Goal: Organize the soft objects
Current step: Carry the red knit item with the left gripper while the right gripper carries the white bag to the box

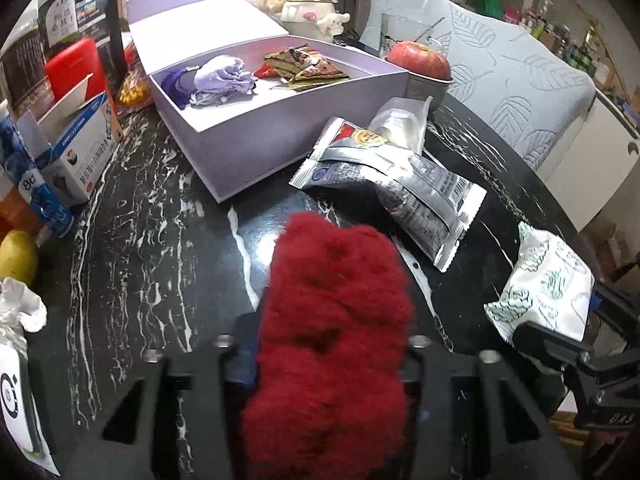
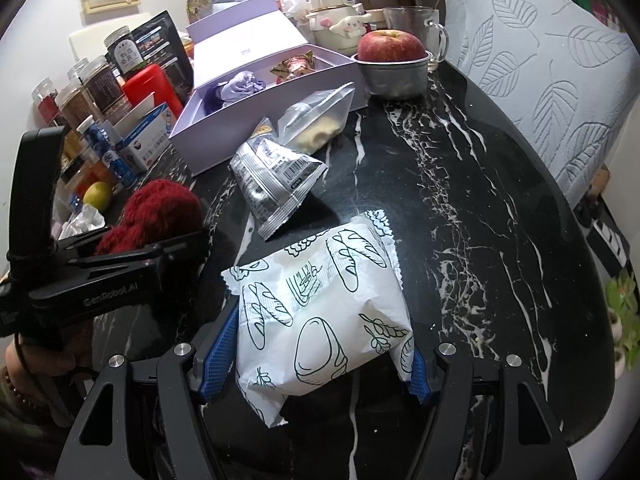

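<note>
My left gripper point(image 1: 332, 344) is shut on a fluffy red plush point(image 1: 332, 320) and holds it above the black marble table point(image 1: 160, 248); the plush hides its fingertips. It also shows in the right wrist view point(image 2: 156, 212). My right gripper point(image 2: 320, 340) is shut on a white bread-print packet point(image 2: 320, 312), also seen in the left wrist view point(image 1: 548, 288). An open lilac box point(image 1: 288, 128) ahead holds a lilac cloth pouch point(image 1: 224, 76) and a wrapped snack point(image 1: 308, 66).
Two silver snack bags point(image 1: 400, 176) and a clear zip bag point(image 2: 320, 116) lie in front of the box. An apple in a metal cup point(image 2: 394, 64), jars point(image 2: 92, 88), a red container point(image 1: 74, 68) and a carton point(image 1: 76, 152) stand around. A cushioned chair point(image 2: 560, 80) is at the right.
</note>
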Available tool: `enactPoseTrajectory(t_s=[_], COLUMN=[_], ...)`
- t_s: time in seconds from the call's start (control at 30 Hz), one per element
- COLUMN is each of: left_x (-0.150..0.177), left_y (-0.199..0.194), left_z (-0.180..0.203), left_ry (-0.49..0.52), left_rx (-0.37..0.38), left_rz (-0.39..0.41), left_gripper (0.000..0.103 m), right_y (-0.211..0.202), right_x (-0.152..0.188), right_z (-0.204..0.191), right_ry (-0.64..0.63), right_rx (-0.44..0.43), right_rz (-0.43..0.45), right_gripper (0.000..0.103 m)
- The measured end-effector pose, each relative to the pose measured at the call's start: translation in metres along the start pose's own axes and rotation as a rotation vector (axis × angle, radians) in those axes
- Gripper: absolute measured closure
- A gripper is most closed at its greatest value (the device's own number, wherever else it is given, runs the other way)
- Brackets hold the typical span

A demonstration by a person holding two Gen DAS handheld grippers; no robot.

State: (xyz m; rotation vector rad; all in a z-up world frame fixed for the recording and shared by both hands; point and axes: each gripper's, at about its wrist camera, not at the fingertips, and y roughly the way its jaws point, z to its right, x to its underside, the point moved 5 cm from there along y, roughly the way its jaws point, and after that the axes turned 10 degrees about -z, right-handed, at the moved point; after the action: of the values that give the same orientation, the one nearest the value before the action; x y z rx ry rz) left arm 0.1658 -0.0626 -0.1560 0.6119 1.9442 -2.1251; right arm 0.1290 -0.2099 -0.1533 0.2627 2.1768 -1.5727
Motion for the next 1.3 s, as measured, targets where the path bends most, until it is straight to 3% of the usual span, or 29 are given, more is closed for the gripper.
enactPoseTrajectory(t_s=[0.17, 0.5, 1.03, 1.3], left_x=[0.006, 0.025, 0.057, 0.051], left_y=[-0.005, -0.032, -0.085, -0.117], left_z=[0.001, 0.013, -0.002, -0.014], left_ry=[0.012, 0.060, 0.023, 0.011], left_rx=[0.040, 0.020, 0.012, -0.004], left_rz=[-0.007, 0.044, 0.121, 0.184], left_gripper=[0.069, 0.069, 0.069, 0.069], right_y=[0.000, -0.017, -0.039, -0.059], right_x=[0.002, 0.012, 0.020, 0.006], right_z=[-0.003, -0.022, -0.072, -0.095], right_ry=[-0.002, -0.039, -0.143, -0.204], right_rx=[0.002, -0.032, -0.102, -0.116], right_rz=[0.003, 0.043, 0.084, 0.129], right_gripper=[0.034, 0.035, 0.035, 0.035])
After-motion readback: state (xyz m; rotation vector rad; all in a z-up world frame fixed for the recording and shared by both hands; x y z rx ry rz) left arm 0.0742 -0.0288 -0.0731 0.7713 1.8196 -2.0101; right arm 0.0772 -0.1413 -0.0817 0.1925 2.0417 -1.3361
